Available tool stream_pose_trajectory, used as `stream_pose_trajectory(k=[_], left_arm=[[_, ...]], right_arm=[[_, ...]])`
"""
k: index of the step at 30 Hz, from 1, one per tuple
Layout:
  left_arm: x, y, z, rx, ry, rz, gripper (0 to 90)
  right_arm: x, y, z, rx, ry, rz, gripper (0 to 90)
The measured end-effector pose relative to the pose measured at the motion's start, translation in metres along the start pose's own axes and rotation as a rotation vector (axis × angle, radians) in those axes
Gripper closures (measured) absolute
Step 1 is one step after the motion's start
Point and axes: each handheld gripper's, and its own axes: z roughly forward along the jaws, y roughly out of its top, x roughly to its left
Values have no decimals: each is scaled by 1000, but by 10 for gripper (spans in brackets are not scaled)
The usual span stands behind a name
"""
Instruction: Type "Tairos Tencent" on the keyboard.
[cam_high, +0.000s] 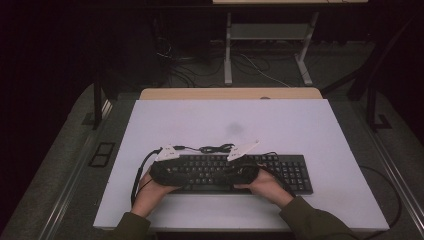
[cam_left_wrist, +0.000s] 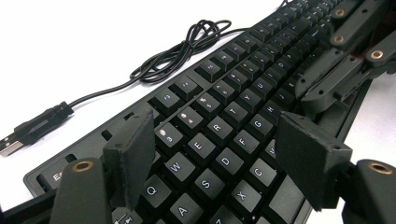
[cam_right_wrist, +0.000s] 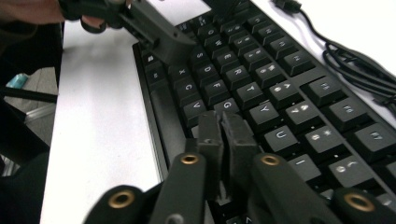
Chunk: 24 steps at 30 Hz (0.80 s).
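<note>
Across the near half of the white table (cam_high: 320, 125) lay the black keyboard (cam_high: 280, 172), its front edge close to the table's near edge, and behind it we saw its loosely bundled cable (cam_left_wrist: 187, 46) with broad bare board beyond. Over the keyboard's left keys we held the left gripper (cam_left_wrist: 224, 154) with jaws spread wide and nothing between them. Nearer the keyboard's middle, above the G and H keys, our right gripper (cam_right_wrist: 223, 135) had its jaws pressed together, empty.
</note>
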Motion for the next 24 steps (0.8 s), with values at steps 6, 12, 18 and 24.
stream_pose_trajectory(k=[6, 12, 18, 24], left_arm=[[-1, 0, 0, -4, -5, -2, 286], [-3, 0, -1, -6, -7, -2, 318], [-2, -3, -5, -3, -11, -1, 401], [-6, -5, -6, 6, -36, 7, 553]], right_arm=[[-4, 1, -6, -28, -2, 21, 690], [-8, 1, -10, -47, -15, 42, 532], [-11, 2, -13, -70, -52, 45, 384], [-17, 3, -12, -82, -73, 52, 334]])
